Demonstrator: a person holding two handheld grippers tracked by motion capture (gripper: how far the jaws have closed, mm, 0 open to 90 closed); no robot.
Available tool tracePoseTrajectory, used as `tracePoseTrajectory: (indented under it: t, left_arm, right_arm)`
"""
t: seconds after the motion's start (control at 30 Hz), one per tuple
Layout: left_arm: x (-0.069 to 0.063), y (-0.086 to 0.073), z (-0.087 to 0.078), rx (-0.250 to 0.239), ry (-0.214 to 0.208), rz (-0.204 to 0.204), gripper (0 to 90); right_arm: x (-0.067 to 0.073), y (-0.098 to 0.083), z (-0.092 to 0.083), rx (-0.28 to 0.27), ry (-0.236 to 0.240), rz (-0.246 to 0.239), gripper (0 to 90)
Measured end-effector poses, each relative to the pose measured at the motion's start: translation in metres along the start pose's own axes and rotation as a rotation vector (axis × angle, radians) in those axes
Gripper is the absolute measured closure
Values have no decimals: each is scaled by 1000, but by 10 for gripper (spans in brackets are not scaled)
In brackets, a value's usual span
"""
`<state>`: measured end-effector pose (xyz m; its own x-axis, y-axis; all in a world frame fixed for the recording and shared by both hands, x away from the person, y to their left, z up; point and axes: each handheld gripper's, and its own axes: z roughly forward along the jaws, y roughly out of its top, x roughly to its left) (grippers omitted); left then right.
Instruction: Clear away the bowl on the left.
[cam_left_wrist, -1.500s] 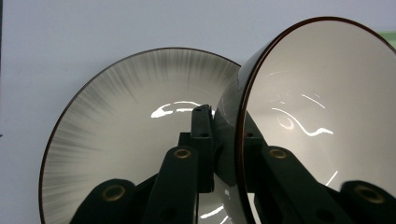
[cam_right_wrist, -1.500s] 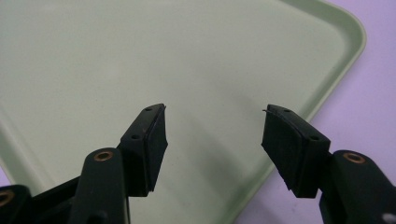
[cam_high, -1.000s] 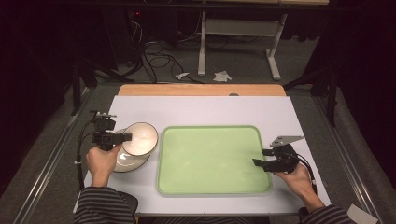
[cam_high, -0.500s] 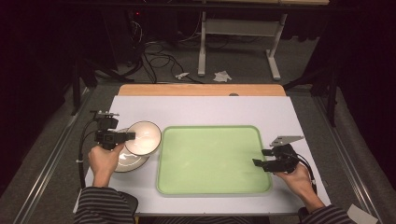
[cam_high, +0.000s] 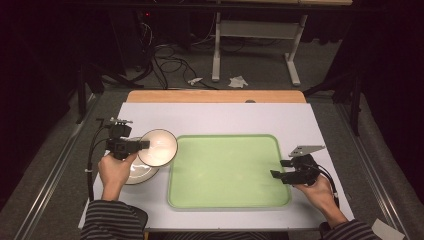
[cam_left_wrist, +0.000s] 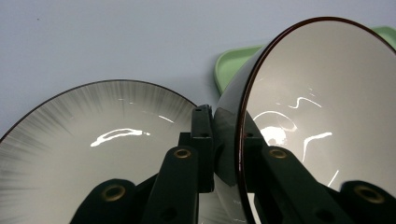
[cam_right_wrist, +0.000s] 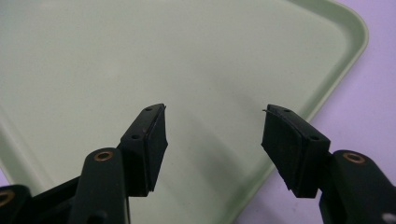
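- Where I sit, the white tabletop (cam_high: 225, 117) spreads out ahead of me with a strip of bare wood along its far edge, and the room beyond it is dark.
- On the grey floor past the tabletop I see a tangle of cables (cam_high: 167, 57), the pale legs of a stand (cam_high: 252, 47) and a couple of crumpled white scraps (cam_high: 238, 81).
- A pale green tray (cam_high: 227, 200) with rounded corners lies flat in the middle of the tabletop.
- My left hand-held gripper (cam_left_wrist: 226, 149) is clamped on the rim of a bowl (cam_high: 157, 147), one jaw inside and one outside.
- That bowl is glossy, cream-white inside, dark outside with a thin dark-red rim, held tilted on edge above the tray's left border.
- Beneath it, on the tabletop left of the tray, rests a plate (cam_left_wrist: 79, 154), white with grey streaks fading in from its rim.
- My right hand-held gripper (cam_right_wrist: 215, 140) holds nothing, its jaws wide apart over the tray's near right corner.
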<state>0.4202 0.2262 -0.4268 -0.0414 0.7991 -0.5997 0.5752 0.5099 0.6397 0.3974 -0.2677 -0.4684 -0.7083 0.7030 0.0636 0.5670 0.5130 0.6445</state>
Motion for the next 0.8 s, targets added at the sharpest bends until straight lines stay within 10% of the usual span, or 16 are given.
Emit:
tracePoseTrajectory:
  t: [0.8]
  left_arm:
    - [-19,-7,4,28,-29,49,824]
  right_arm:
    - [0,0,0,1,0,6,415]
